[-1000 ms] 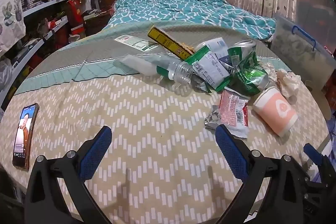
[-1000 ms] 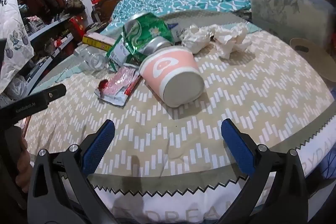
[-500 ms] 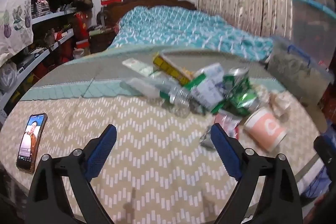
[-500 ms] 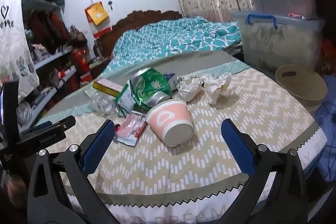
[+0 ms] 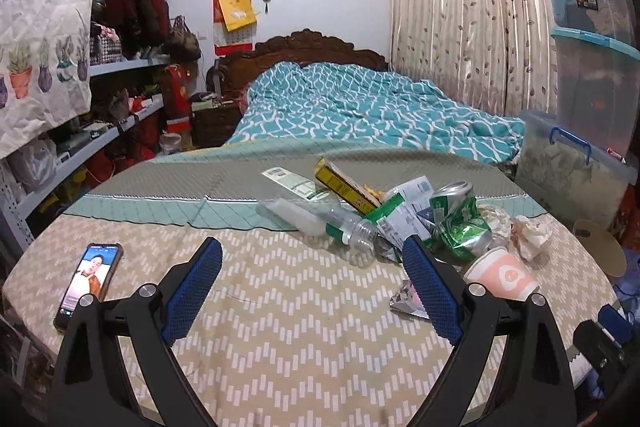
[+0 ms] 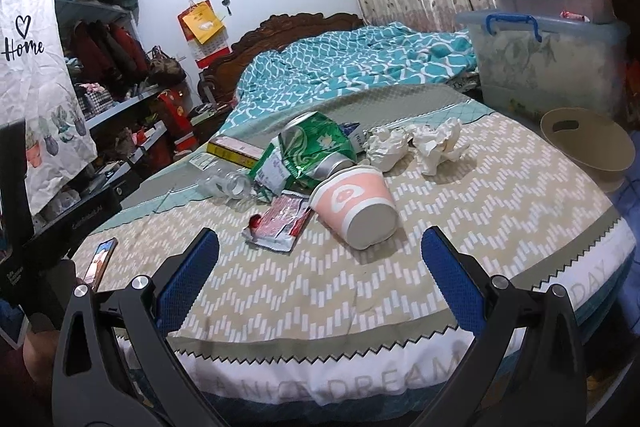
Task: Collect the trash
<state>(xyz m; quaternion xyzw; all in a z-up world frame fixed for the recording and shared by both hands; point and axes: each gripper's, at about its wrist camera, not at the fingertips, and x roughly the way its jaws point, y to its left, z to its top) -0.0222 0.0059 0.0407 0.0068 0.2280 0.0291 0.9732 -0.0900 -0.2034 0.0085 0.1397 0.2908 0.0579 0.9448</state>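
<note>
Left gripper point(image 5: 312, 287): blue-padded fingers point(image 5: 192, 291) spread wide, nothing between them, nothing touched, only the zigzag-patterned bedcover point(image 5: 280, 327) below. Ahead of the right-hand finger, the trash heap: clear plastic bottle point(image 5: 320, 223) lying on its side, yellow box point(image 5: 344, 185) tilted behind it, crushed green can point(image 5: 456, 223), crumpled tissues point(image 5: 528, 231), pink paper cup point(image 5: 500, 275) tipped over just beyond the right finger, silver-edged wrapper point(image 5: 408, 301) partly hidden by that finger. Off to the left of the left finger, a phone point(image 5: 90, 283) lying flat, screen lit.

Right gripper point(image 6: 320, 263): fingers point(image 6: 452, 283) likewise spread wide, empty, touching nothing. Straight ahead between them, pink paper cup point(image 6: 356, 207) on its side, base toward the camera; red wrapper point(image 6: 280, 223) just left of it; green can point(image 6: 316, 147) and tissues point(image 6: 416, 143) farther back. Beyond the right finger, past the bed edge, a tan bin point(image 6: 588, 143). Nothing blocking the way to the cup.
</note>
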